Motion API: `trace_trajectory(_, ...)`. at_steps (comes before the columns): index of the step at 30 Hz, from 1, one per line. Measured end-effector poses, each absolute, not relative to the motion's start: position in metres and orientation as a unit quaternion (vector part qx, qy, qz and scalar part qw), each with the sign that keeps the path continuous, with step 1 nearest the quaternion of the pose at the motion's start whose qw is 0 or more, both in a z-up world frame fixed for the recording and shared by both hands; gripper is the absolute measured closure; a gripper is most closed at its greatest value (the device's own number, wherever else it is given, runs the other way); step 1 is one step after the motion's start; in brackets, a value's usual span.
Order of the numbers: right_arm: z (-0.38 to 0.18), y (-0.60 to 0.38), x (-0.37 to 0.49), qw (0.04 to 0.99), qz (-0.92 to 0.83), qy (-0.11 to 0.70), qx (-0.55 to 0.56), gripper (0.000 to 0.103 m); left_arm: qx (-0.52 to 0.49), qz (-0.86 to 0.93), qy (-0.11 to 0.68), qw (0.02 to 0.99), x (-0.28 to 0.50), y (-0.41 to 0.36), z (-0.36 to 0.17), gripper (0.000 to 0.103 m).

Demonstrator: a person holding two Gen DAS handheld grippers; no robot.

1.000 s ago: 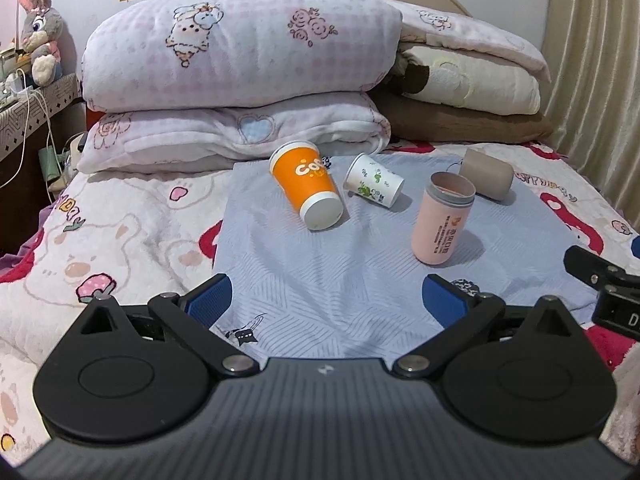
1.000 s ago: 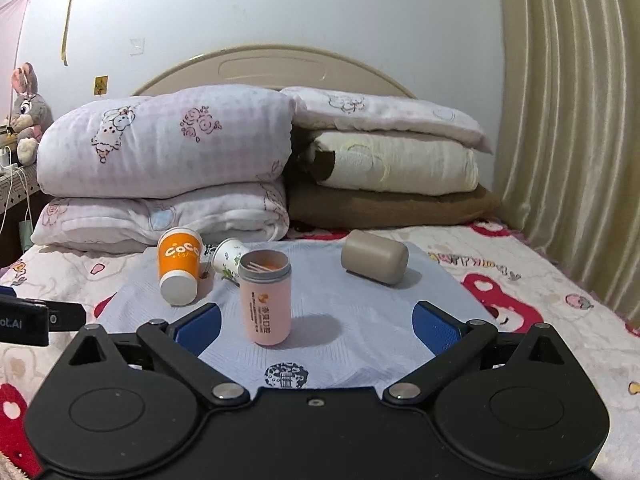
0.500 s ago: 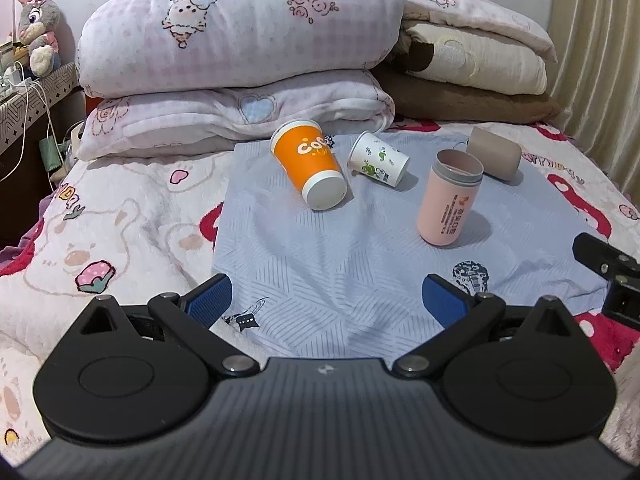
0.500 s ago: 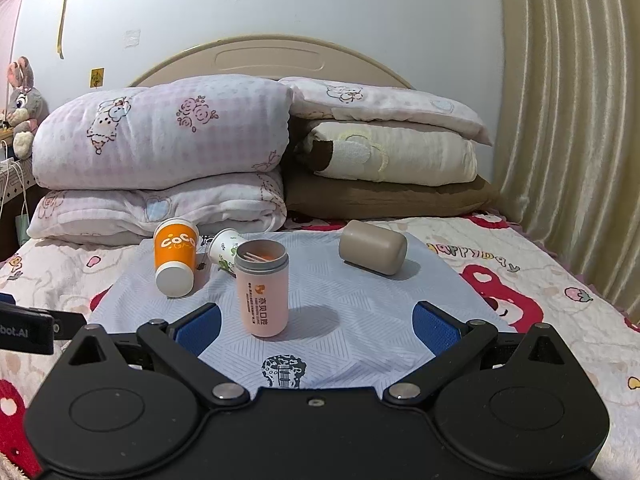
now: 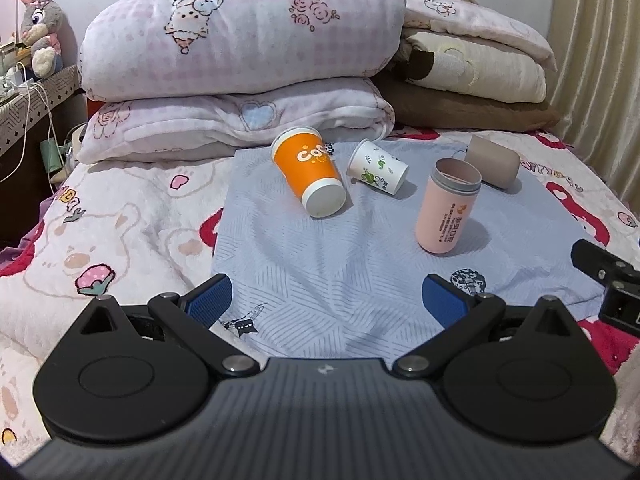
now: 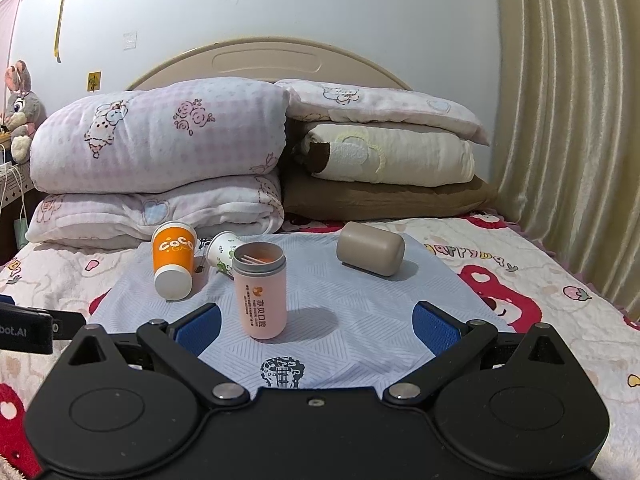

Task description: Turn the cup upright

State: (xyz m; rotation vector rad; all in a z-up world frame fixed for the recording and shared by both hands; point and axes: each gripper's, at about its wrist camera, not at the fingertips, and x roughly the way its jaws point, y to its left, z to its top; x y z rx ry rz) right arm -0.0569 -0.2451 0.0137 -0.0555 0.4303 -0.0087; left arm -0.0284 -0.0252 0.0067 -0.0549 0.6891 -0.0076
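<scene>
Both tongs are spread wide and holding nothing: the left tongs point(image 5: 326, 302) and the right tongs point(image 6: 316, 322) each hang low over the near edge of the pale blue cloth point(image 5: 344, 264) on the bed point(image 5: 120, 216), pointing roughly level toward the pillows point(image 5: 240, 32). The right tongs' body also peeks into the left view at the right edge.

The cups are all on that cloth. The orange cup point(image 5: 308, 174) lies tipped over with its white base toward the camera, mouth toward the pillows. The small white cup point(image 5: 378, 170) lies on its side just beside it. The pink cup point(image 6: 262, 290) stands upright with thin sticks inside, right ahead of the right tongs' left pad. The brown capsule-shaped container point(image 6: 370, 248) lies on its side, farther back and apart from the others.

Open cloth sits between the tongs and the cups. Curtain point(image 6: 560, 120) runs along the bed's right side.
</scene>
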Motion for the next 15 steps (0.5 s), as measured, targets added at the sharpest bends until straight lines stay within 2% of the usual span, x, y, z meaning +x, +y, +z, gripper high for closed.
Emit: trace_trajectory(15,0.0139,-0.2455,-0.0575,0.976,-0.004,0.214,-0.029,0.000,-0.028,-0.017,0.338,0.941,-0.0294,-0.0231,0.0058,0.000)
